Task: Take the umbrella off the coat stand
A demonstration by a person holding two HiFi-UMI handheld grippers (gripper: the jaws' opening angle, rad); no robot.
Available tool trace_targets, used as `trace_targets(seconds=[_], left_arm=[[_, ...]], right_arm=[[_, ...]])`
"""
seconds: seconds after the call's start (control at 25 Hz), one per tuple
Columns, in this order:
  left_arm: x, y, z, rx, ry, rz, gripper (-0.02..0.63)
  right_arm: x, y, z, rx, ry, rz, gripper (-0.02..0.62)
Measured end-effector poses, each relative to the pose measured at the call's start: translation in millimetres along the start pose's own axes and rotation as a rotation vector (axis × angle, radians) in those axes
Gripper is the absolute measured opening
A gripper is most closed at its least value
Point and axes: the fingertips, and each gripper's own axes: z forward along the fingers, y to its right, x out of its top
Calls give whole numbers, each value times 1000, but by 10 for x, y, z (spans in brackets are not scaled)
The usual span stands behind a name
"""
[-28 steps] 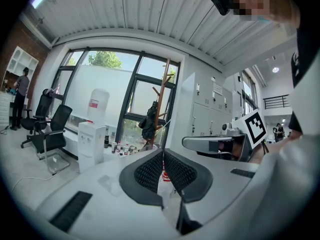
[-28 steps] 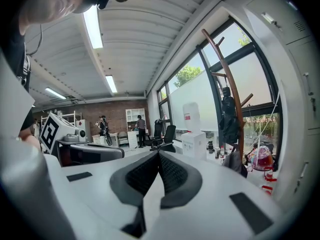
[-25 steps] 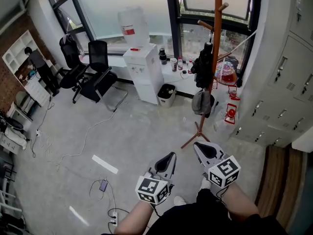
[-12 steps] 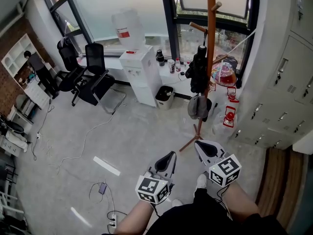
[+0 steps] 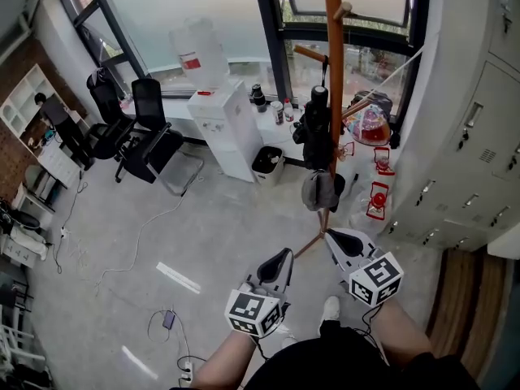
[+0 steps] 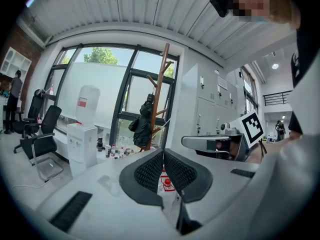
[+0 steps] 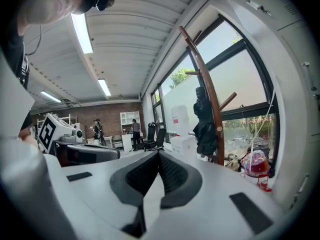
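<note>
A black folded umbrella [image 5: 314, 131] hangs from a peg of the brown wooden coat stand [image 5: 332, 71] by the window, with a grey cap [image 5: 318, 190] below it. My left gripper [image 5: 282, 257] and right gripper [image 5: 335, 237] are held side by side short of the stand's foot, both shut and empty. In the left gripper view the umbrella [image 6: 143, 125] and stand [image 6: 159, 87] lie ahead, beyond the shut gripper [image 6: 162, 155]. The right gripper view shows the umbrella [image 7: 204, 126] on the stand [image 7: 204, 82], ahead and right of the shut gripper [image 7: 159, 158].
A white water dispenser [image 5: 220, 125] and a small bin [image 5: 266, 162] stand left of the coat stand. Black office chairs [image 5: 148, 134] are further left. Grey lockers [image 5: 475, 145] line the right side. Red items [image 5: 375, 201] sit by the stand; cables [image 5: 169, 320] lie on the floor.
Both grippers have moved forward together toward the coat stand, which now looks nearer and larger. Both jaws stay shut.
</note>
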Motion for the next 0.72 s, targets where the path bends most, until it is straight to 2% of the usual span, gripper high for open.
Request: trace_targets(seconds=[0.72], left_arm=[[242,-48,1111,8,4,21,20]], right_arm=[[181,1097,214,8,-2,7,54]])
